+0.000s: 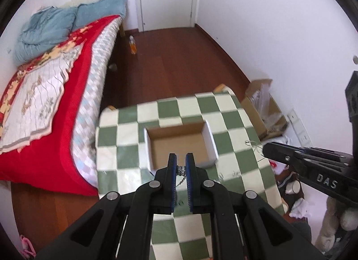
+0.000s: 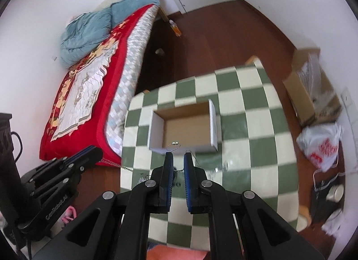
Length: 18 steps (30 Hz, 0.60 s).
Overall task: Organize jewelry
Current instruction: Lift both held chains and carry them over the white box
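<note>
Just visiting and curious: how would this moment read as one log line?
left gripper: shut on silver chain bracelet | right gripper: shut on thin wire necklace | open cardboard box: looks empty

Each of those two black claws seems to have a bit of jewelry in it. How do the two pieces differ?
The left gripper pinches a chunky silver chain; links dangle below the pads. The right gripper holds a thin wire loop with tiny beads at its top, poking up past the fingertips. The chain hangs limp; the loop keeps its shape. Both are silvery, both held near the open cardboard box on the checkered cloth.
</note>
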### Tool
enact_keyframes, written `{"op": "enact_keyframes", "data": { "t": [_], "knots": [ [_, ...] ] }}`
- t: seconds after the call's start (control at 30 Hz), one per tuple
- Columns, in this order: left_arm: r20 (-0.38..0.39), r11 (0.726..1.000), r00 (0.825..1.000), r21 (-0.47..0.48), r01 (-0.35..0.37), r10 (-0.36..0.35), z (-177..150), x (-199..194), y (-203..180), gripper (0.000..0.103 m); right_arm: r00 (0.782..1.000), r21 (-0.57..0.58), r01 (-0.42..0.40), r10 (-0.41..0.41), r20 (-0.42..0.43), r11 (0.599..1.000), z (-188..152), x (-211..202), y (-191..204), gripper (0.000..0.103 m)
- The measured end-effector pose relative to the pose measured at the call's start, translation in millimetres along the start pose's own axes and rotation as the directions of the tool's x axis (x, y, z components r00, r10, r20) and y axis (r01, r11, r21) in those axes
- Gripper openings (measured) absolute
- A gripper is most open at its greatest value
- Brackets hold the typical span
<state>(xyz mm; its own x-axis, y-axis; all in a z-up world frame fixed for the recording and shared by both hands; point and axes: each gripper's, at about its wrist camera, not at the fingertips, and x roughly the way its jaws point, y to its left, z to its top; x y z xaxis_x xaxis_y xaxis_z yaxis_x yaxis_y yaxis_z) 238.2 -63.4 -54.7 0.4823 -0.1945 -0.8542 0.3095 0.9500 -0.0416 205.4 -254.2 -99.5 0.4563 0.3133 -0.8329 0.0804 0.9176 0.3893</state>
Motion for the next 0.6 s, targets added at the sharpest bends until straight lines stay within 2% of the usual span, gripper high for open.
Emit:
{"op": "enact_keyframes", "data": {
  "t": [0.17, 0.37, 0.6],
  "knots": [
    [0.023, 1.0, 1.0, -0.02, -0.016, 0.016, 30, 6, 16, 0.005, 1.0, -0.041, 0.007, -0.006, 0.023, 0.999, 35, 0, 19, 0.01],
    [0.032, 0.999, 0.999, -0.045, -0.018, 0.02, 72, 24, 30, 0.005, 1.0, -0.054, 0.02, -0.019, 0.016, 0.998, 74, 22, 33, 0.01],
    [-0.052, 0.996, 0.998, -0.087, 0.025, -0.029, 94, 70, 41, 0.005, 0.998, -0.06, 0.065, -0.066, -0.022, 0.996, 110, 64, 36, 0.01]
  ]
}}
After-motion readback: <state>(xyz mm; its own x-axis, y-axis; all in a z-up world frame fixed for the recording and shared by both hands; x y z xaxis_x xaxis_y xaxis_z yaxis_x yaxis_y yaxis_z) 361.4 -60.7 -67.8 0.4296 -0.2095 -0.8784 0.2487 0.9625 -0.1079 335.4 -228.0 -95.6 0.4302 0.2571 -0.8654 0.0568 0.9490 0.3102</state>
